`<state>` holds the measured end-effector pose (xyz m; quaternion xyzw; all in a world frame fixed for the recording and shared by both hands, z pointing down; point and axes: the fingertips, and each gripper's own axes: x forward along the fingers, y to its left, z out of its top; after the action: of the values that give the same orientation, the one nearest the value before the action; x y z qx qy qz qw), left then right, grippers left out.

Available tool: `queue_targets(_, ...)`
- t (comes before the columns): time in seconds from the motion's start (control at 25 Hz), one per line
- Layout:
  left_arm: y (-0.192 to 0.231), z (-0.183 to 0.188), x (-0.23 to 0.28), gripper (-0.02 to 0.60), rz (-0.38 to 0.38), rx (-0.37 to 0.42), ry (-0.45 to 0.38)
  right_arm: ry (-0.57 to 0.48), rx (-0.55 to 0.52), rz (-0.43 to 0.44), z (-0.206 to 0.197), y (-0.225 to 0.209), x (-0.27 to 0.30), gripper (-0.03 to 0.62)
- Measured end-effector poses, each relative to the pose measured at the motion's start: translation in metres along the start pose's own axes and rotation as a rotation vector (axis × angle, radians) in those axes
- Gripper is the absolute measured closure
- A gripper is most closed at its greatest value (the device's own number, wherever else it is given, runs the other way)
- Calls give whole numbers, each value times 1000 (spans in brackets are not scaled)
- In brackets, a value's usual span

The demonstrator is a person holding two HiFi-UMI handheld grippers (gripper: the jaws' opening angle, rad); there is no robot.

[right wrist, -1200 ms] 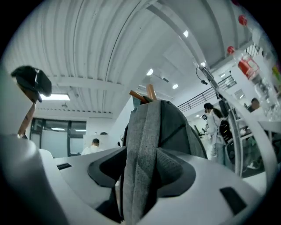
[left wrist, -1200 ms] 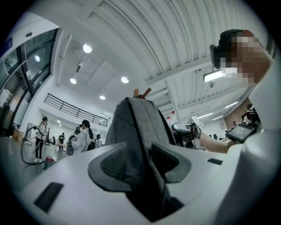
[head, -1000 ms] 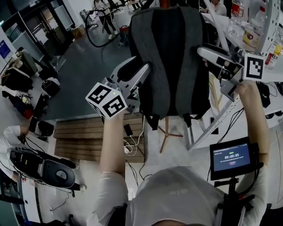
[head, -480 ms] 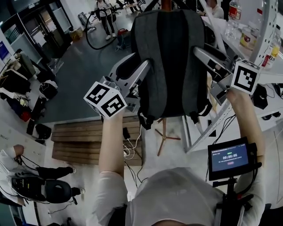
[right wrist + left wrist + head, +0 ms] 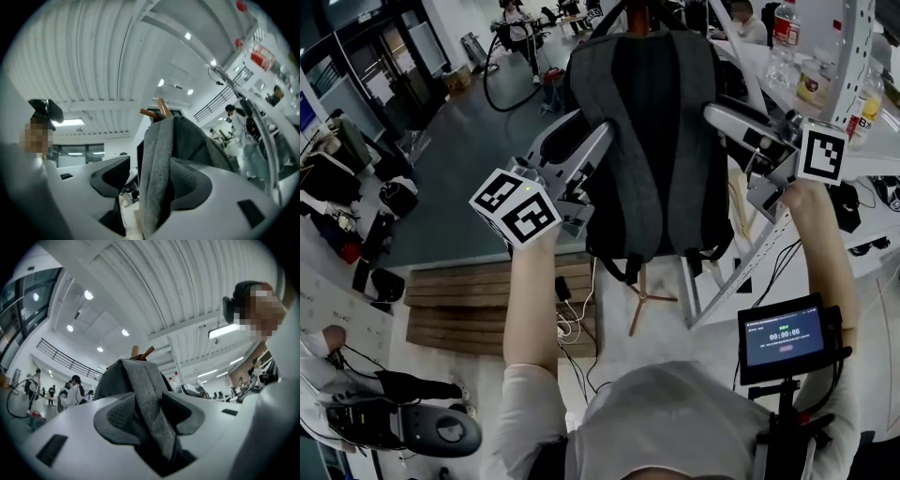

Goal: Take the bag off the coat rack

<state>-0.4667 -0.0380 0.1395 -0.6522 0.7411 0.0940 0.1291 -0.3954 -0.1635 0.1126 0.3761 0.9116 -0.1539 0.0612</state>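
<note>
We see the bag (image 5: 642, 141) hanging on the coat rack (image 5: 639, 302), its tripod foot standing on the floor (image 5: 670, 326).

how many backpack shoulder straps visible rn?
2. One shoulder strap is clamped in the left gripper; the other strap stands between the right gripper's opening jaws. More may be hidden behind the bag.
</note>
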Motion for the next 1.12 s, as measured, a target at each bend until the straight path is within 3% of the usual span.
queue_targets(0.12,-1,14,3,413,-57,-83,-65,-52,127,148,6,14,4,324)
queue_targets(0.24,-1,45,-3,413,-112,-183,-217,-155,224,230,21,17,3,326)
queue_targets(0.28,1,58,-6,413,-133,-222,-275,-185,227,207,27,13,4,326)
queue_targets(0.36,6,74,-11,413,-154,-273,-341,-186,137,58,28,0,9,326)
queue_targets(0.44,8,66,-10,413,-132,-264,-318,-152,-8,-81,18,-5,13,324)
queue_targets(0.48,8,56,-8,413,-114,-248,-289,-154,-39,-104,13,-4,13,324)
queue_targets(0.6,6,29,-4,413,-73,-220,-255,-206,52,-4,7,3,10,324)
queue_targets(0.76,-3,20,-4,413,-102,-308,-290,-224,217,146,3,7,13,329)
queue_targets(0.84,-6,17,2,413,-59,-280,-278,-223,198,126,2,10,17,329)
queue_targets(0.92,-8,14,6,413,36,-205,-259,-217,126,58,0,10,22,329)
queue_targets(1.12,-8,11,18,414,233,-18,-216,-233,-53,-199,1,-1,27,401)
